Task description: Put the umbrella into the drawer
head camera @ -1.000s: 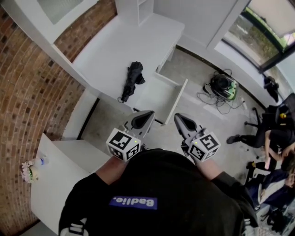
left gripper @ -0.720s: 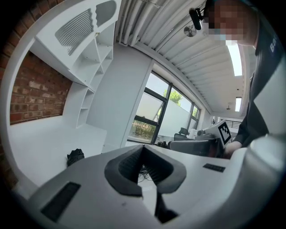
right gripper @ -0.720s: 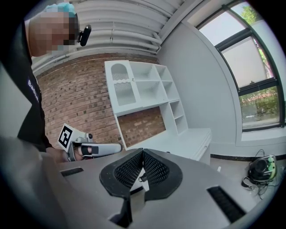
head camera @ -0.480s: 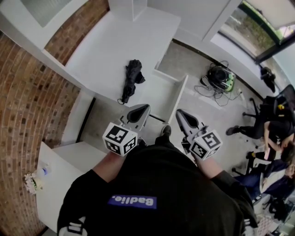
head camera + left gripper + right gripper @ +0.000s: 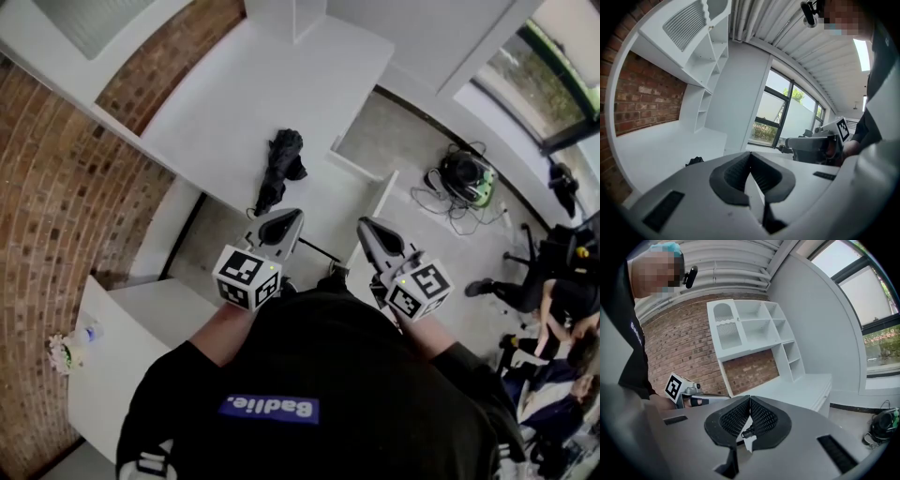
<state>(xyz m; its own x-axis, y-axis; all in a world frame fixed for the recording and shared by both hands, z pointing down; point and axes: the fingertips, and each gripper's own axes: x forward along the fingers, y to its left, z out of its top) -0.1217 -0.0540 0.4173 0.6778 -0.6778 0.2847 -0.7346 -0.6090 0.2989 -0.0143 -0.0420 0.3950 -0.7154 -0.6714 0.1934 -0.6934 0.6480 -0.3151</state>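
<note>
1. Jaws of the left gripper (image 5: pixel 284 225) and right gripper (image 5: pixel 367 228) are pressed together, gripping nothing;
2. the folded umbrella (image 5: pixel 281 169) lies on the worktop (image 5: pixel 234 103) ahead of the left jaws (the nearer pair), its long axis running away from them;
3. the open drawer (image 5: pixel 382 192) sits just right of it.

A blue rectangular patch (image 5: pixel 271 410) on the chest of the person's black shirt (image 5: pixel 375 394) reads "Badie." in white.
</note>
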